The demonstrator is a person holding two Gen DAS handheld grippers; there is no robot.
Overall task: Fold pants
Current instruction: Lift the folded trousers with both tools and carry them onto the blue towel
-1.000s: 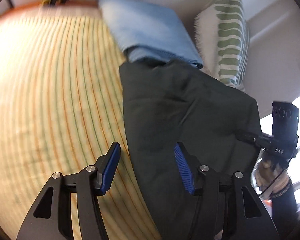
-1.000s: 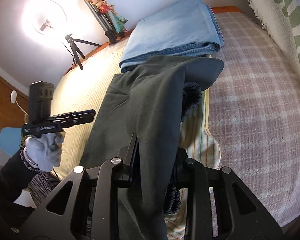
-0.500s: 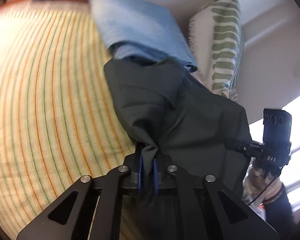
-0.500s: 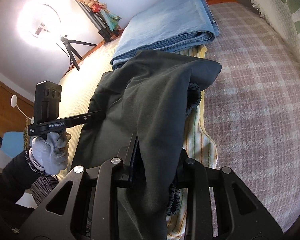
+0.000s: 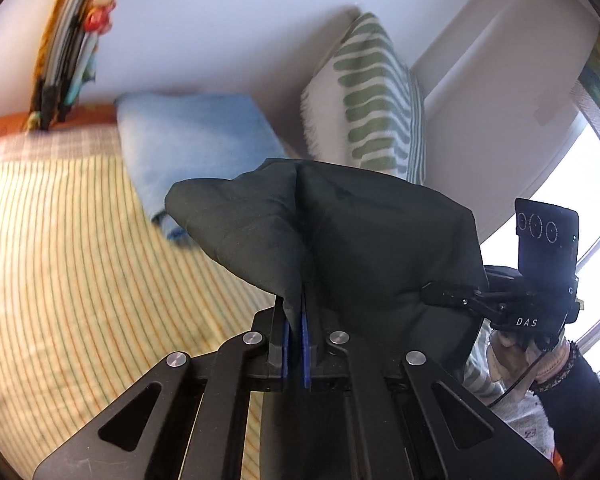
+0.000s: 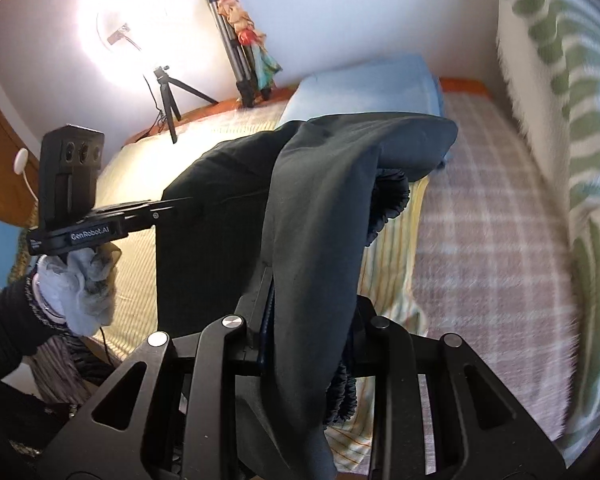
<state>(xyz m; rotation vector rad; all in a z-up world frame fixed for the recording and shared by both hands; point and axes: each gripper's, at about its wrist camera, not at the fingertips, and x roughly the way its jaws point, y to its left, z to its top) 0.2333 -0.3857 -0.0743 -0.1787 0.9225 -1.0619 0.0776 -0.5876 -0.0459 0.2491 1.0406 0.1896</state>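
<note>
The dark green pants [image 5: 340,240] hang lifted above the striped bed cover. My left gripper [image 5: 295,320] is shut on a pinched edge of the cloth, its blue pads pressed together around it. In the right wrist view the pants [image 6: 316,208] drape over my right gripper [image 6: 308,312], which is shut on a thick fold with the gathered elastic waistband [image 6: 388,196] hanging beside it. Each gripper shows in the other's view: the right one [image 5: 448,294] bites the cloth's right end, the left one [image 6: 180,202] its left end.
Folded blue jeans [image 5: 196,148] lie on the bed behind the pants. A green-patterned cushion [image 5: 376,104] leans on the wall. A yellow striped cover [image 5: 60,260] and a plaid blanket [image 6: 492,220] cover the bed. A ring light on a tripod [image 6: 164,92] stands at the far side.
My left gripper went from open beside the pants' edge to shut on it. Both grippers then rose, lifting the pants off the bed.
</note>
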